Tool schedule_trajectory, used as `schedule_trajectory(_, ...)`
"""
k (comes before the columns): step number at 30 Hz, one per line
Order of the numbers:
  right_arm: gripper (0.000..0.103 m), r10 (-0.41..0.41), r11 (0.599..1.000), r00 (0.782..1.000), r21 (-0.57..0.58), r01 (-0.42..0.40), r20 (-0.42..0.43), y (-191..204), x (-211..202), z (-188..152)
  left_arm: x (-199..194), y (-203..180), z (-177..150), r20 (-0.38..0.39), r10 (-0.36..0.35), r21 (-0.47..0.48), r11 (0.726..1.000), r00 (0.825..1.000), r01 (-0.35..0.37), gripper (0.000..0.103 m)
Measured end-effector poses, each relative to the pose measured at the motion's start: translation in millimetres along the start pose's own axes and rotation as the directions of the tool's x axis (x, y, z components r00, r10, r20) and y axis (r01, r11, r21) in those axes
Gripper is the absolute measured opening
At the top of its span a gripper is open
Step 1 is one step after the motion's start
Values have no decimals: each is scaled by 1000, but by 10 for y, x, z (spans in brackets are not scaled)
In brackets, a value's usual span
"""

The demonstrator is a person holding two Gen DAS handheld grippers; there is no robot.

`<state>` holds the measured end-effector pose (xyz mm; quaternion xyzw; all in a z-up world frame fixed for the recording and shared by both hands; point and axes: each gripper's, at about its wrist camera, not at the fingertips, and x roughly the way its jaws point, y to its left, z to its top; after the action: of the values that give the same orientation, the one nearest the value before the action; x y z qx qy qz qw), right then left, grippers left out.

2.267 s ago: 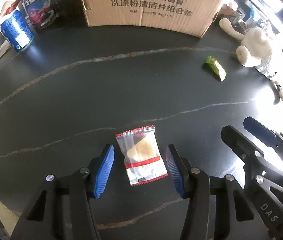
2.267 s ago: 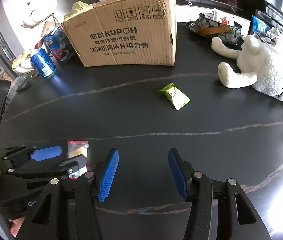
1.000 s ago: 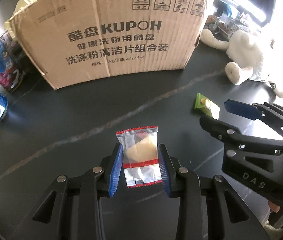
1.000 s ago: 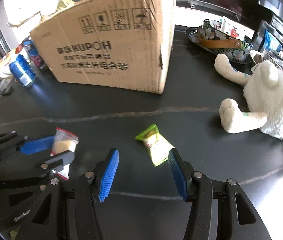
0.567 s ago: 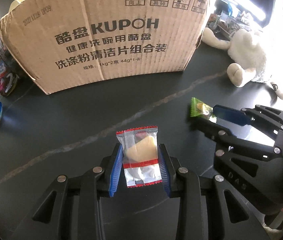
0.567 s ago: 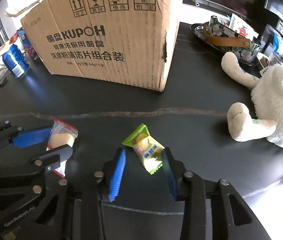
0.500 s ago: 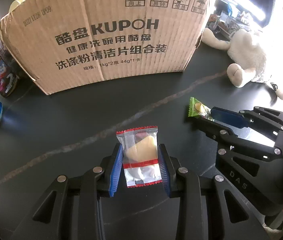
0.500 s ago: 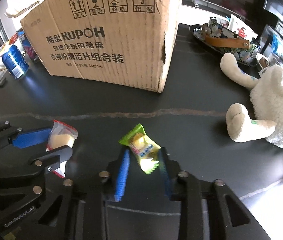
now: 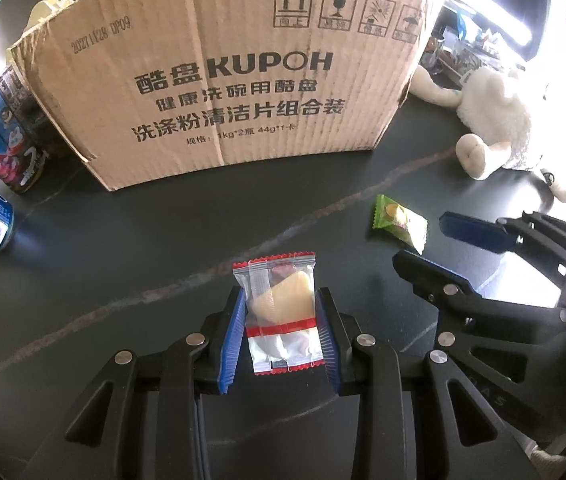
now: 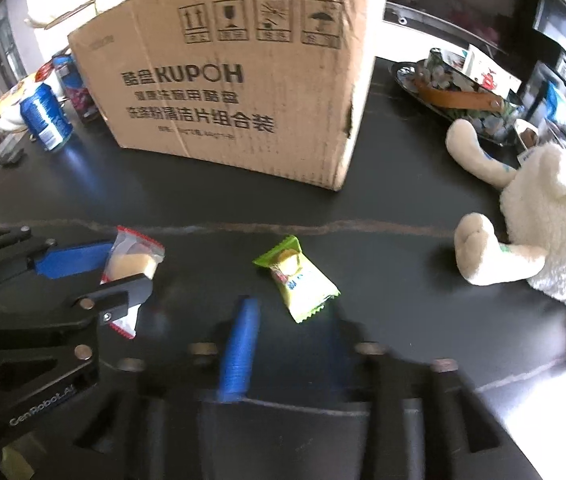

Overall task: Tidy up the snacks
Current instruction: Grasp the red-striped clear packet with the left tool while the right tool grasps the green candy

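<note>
Partly: right tool (image 10: 289,344) blurred | green snack (image 10: 297,278) ahead | left tool (image 9: 281,334) grips clear packet (image 9: 283,312)

Daylight pours in from beyond the fingers' right side, burning the right edge of both views to white glare. The dark surface (image 9: 163,248) shines with pale reflections. The left wrist view is sharp; in the right wrist view its own fingers (image 10: 241,344) smear with motion blur. Fisheye bending bows the cardboard box (image 9: 223,76), and corners go black

Open dark tabletop (image 10: 383,264) around green packet (image 10: 297,278); cardboard box (image 10: 235,92) blocks behind, plush toy (image 10: 539,232) apparently hems right.
</note>
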<state>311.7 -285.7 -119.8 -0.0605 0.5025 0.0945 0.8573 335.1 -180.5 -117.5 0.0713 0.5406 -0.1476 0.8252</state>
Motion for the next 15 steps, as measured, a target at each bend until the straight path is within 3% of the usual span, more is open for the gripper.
schedule_trajectory(7,46,-11,996,999,-86,7,-39,4,191,180,57,73,49,-4,4,-21,1000,1000,-4,35)
schedule_trajectory(14,46,10,997,999,-79,-13,-36,-16,274,237,119,131,96,-7,-3,-24,1000,1000,2,35)
schedule_trajectory(15,42,18,998,999,-66,-21,-38,-26,286,229,124,139,98,-8,-4,-26,1000,1000,4,35)
